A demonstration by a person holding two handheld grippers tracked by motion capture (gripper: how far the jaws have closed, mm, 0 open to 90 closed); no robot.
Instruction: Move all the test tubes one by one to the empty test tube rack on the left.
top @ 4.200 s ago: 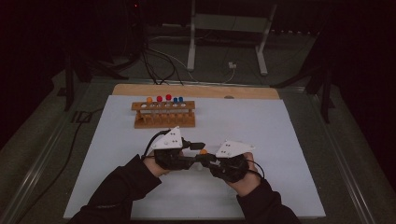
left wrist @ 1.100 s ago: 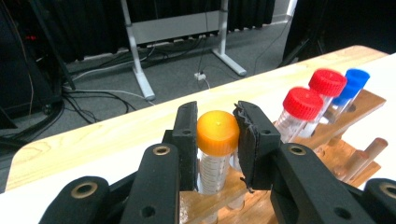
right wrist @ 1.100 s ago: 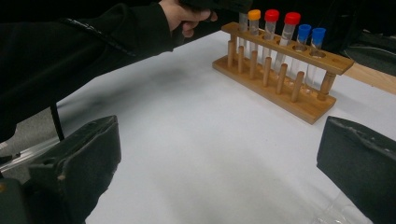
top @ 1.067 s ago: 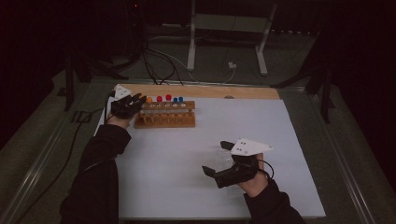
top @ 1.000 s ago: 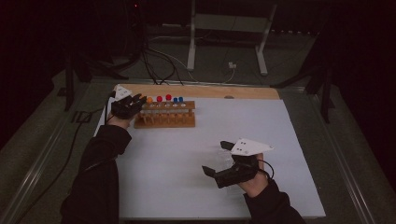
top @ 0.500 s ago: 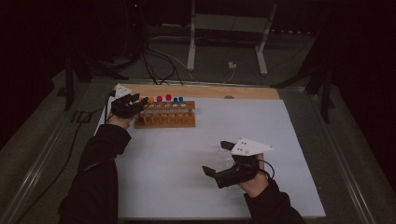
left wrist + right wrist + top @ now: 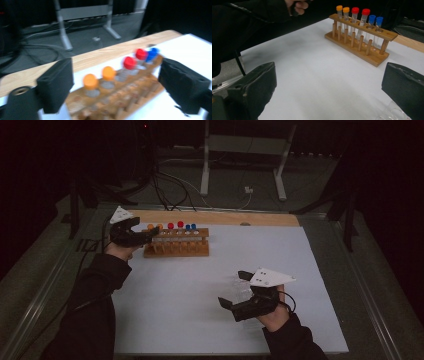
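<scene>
Left gripper [image 7: 115,82] jaws just opened, released orange-capped clear tube [image 7: 91,83] into wooden rack [image 7: 176,249]; right gripper [image 7: 329,92] spread, empty.

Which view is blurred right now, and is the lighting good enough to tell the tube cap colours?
Left gripper view: motion-smeared, the rack and caps soft, though orange, red and blue still tell apart. Right gripper view: sharp, evenly lit; two orange, two red, two blue caps read clearly on the rack. High view: dim, dark surroundings, the white mat bright, caps small but distinguishable.
</scene>
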